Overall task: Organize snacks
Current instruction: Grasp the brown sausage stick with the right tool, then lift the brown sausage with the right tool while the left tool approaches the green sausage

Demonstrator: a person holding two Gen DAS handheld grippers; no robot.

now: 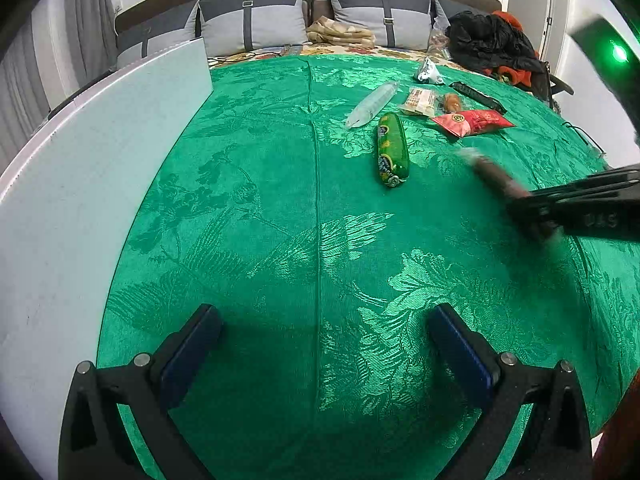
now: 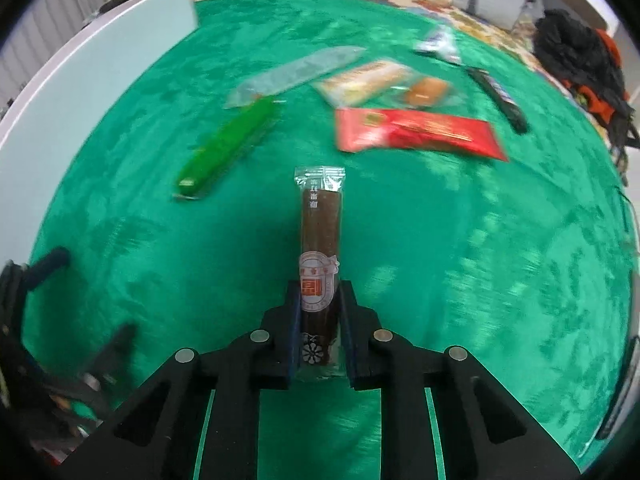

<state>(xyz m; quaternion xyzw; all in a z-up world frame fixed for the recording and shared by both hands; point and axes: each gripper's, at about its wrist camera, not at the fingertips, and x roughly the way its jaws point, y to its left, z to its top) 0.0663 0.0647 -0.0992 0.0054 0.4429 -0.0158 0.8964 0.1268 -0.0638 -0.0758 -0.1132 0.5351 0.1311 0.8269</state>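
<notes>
Between the pads of the right hand-held gripper [image 2: 320, 312] sits a brown snack bar [image 2: 321, 236] in clear wrap, clamped near its lower end and pointing away over the green-clothed bench [image 2: 460, 260]. Its bottom edge is hidden behind the black linkage. From the left wrist view the same bar shows only as a smeared streak. The left hand-held gripper [image 1: 326, 334] hangs with pads wide apart and nothing between them. Farther back lie a green sausage-shaped pack [image 1: 392, 150], a clear sleeve [image 1: 372, 104], a red packet [image 1: 474, 122], a tan wafer pack [image 1: 420, 102] and a dark bar [image 1: 478, 97]; their labels are unreadable. A white board [image 1: 100, 152] edges the left.
</notes>
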